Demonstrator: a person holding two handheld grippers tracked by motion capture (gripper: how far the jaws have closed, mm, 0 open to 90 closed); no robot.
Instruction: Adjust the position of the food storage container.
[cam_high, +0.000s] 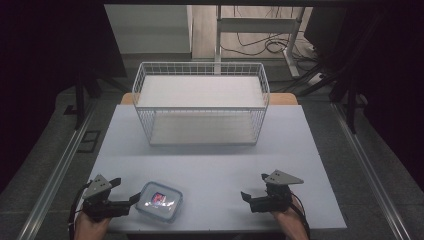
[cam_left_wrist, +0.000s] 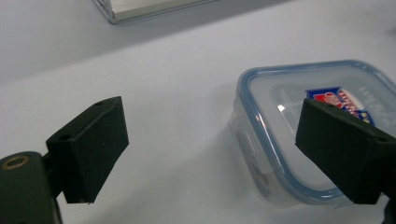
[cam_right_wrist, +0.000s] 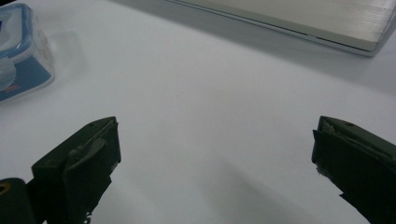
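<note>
A clear plastic food box (cam_high: 159, 200) with a blue-rimmed lid and a red and blue label lies near the table's front left. My left gripper (cam_high: 126, 190) is open just left of it; in the left gripper view one jaw overlaps the box (cam_left_wrist: 299, 126) and the other hangs over bare table, neither visibly touching it. My right gripper (cam_high: 254, 187) stands open near the front right with nothing between its jaws. The box (cam_right_wrist: 21, 51) sits far off at the upper left of the right gripper view.
A white wire basket (cam_high: 201, 102) with a pale floor stands at the table's (cam_high: 210, 160) far middle. Its metal base edge (cam_right_wrist: 299, 25) crosses the top of the right gripper view. A desk frame and cables lie beyond the table.
</note>
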